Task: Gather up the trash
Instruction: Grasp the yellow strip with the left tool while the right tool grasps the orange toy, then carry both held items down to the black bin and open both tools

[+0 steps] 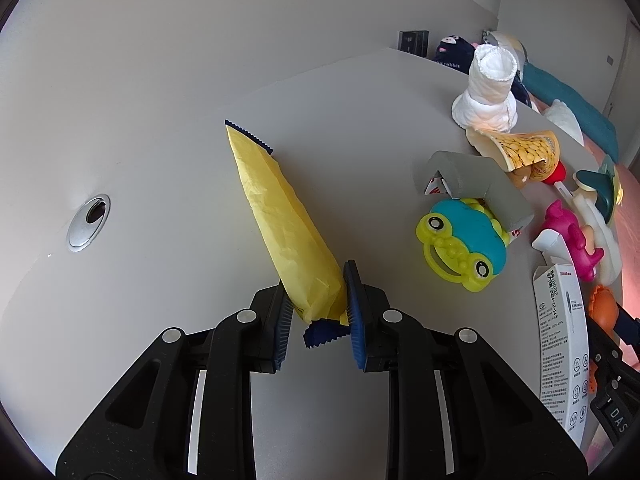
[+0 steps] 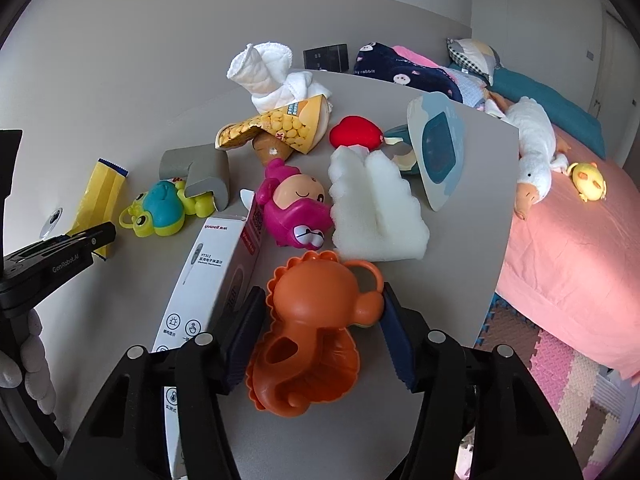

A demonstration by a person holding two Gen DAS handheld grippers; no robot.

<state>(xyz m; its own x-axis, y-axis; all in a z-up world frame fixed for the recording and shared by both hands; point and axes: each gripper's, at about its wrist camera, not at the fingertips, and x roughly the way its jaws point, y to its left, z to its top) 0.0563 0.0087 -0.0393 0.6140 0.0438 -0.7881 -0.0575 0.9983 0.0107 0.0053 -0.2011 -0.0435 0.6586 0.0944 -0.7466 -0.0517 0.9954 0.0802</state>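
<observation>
A long yellow wrapper (image 1: 276,216) with blue serrated ends lies on the grey table (image 1: 160,160). My left gripper (image 1: 316,284) is shut on its near end, both blue pads pinching the foil. The right wrist view shows that wrapper (image 2: 100,196) at far left with the left gripper (image 2: 96,240) on it. An orange plastic monkey toy (image 2: 308,364) sits near the table's front edge. My right gripper (image 2: 323,292) is shut on the toy, a pad pressed against each side of its head. The orange toy (image 1: 604,300) peeks in at the right edge of the left wrist view.
A white thermometer box (image 2: 216,280) lies just left of the orange toy. Behind are a frog toy (image 2: 160,208), pink toy (image 2: 296,208), white foam (image 2: 372,208), torn snack packet (image 2: 280,124), grey corner guard (image 2: 200,168) and rolled cloth (image 2: 264,76). A pink bed (image 2: 568,248) adjoins the table's right edge.
</observation>
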